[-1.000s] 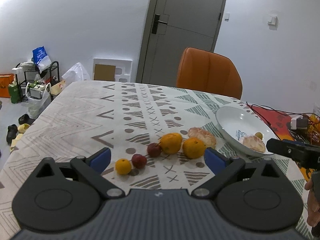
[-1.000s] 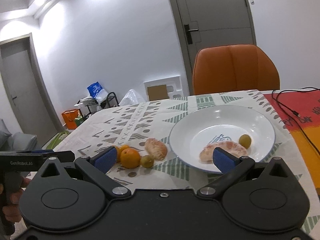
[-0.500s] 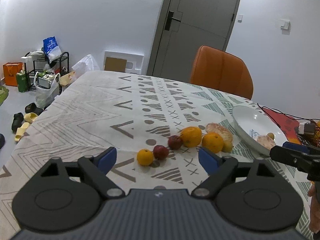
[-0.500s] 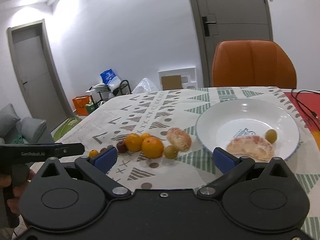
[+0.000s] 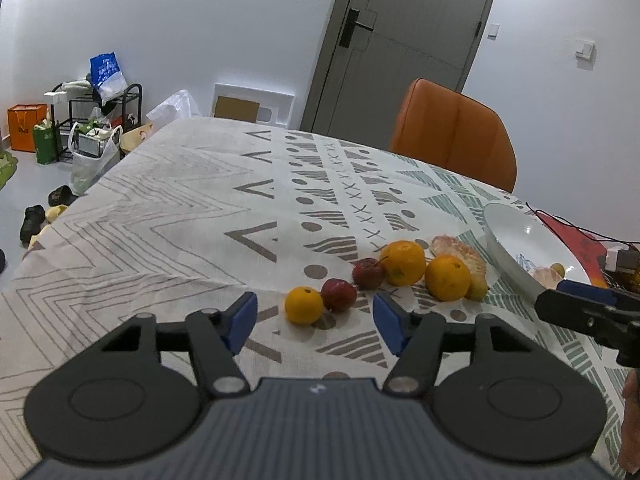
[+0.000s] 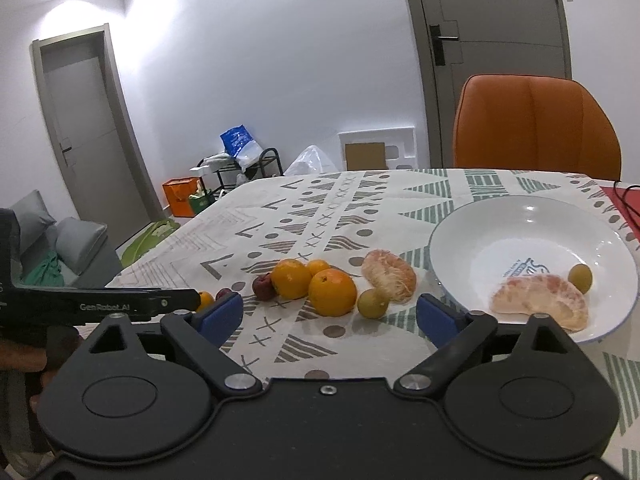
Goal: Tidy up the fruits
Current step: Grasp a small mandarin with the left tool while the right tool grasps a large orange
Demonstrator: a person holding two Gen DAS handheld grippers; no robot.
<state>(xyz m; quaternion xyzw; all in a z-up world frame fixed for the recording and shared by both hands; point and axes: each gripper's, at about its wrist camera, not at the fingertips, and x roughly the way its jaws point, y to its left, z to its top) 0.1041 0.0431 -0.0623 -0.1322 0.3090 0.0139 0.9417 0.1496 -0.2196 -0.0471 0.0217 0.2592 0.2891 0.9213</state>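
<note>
Fruits lie in a row on the patterned tablecloth: a small orange [image 5: 303,305], two red fruits [image 5: 338,294], two larger oranges [image 5: 402,262] [image 6: 332,292], a green fruit [image 6: 372,303] and a peeled citrus piece [image 6: 389,274]. A white bowl [image 6: 472,236] holds another peeled piece [image 6: 540,300] and a green fruit [image 6: 581,277]. My left gripper [image 5: 314,322] is open and empty just before the small orange. My right gripper [image 6: 328,314] is open and empty, just before the large orange and green fruit.
An orange chair [image 6: 536,128] stands at the table's far side. A red mat with cables [image 5: 576,240] lies right of the bowl. A shelf rack and bags [image 5: 80,128] stand on the floor to the left, near the door [image 5: 404,36].
Both grippers have swung left: the fruit row now sits ahead of each. The left gripper's jaws have narrowed somewhat. No fruit has moved.
</note>
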